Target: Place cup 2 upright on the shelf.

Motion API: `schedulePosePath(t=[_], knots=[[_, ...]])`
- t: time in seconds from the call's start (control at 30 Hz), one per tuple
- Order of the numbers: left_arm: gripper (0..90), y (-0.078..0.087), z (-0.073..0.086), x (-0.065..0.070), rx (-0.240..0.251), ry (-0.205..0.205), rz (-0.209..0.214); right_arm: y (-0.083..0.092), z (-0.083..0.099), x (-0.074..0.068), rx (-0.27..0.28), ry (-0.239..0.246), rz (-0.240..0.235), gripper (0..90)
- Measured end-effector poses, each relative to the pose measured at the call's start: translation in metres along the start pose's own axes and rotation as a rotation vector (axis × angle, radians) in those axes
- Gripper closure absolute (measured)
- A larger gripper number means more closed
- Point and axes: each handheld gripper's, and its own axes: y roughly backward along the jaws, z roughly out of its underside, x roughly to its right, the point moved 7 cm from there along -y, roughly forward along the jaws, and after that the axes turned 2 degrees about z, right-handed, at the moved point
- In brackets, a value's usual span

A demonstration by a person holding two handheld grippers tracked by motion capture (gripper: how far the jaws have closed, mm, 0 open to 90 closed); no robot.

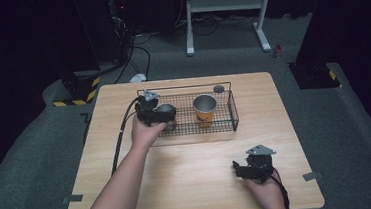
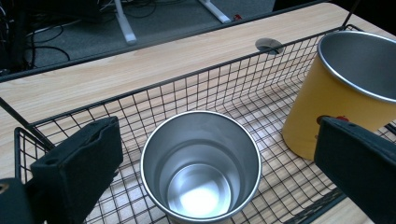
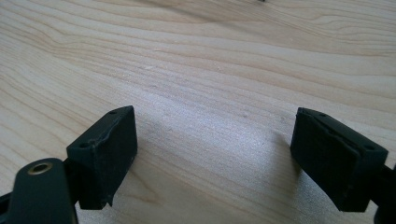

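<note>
Left gripper view: steel cup (image 2: 201, 165) stands between released jaws, untouched, in basket (image 2: 233, 88).

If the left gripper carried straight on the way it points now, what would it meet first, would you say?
Most likely the steel cup, which stands upright in the wire basket between the left gripper's open jaws, apparently untouched. The yellow cup stands off to one side of that line, though depth is hard to judge.
</note>
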Motion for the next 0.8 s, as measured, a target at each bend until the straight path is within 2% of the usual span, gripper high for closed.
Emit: schedulePosePath(t=[0.1, 0.27, 0.47, 0.8], knots=[[1.8, 0.002, 0.001, 0.000, 0.009, 0.022, 0.021, 0.000, 0.000, 0.000, 0.000, 0.000, 0.000, 14.7], [2.0, 0.006, 0.008, -0.003, 0.002, 0.020, 0.032, 0.000, 0.000, 0.000, 0.000, 0.000, 0.000, 14.7], [3.1, 0.016, 0.017, -0.007, 0.012, 0.020, 0.029, 0.000, 0.000, 0.000, 0.000, -0.001, 0.000, 14.7], [3.3, 0.034, 0.036, -0.012, 0.025, -0.004, 0.017, 0.000, 0.000, 0.000, -0.001, -0.002, 0.001, 14.7]])
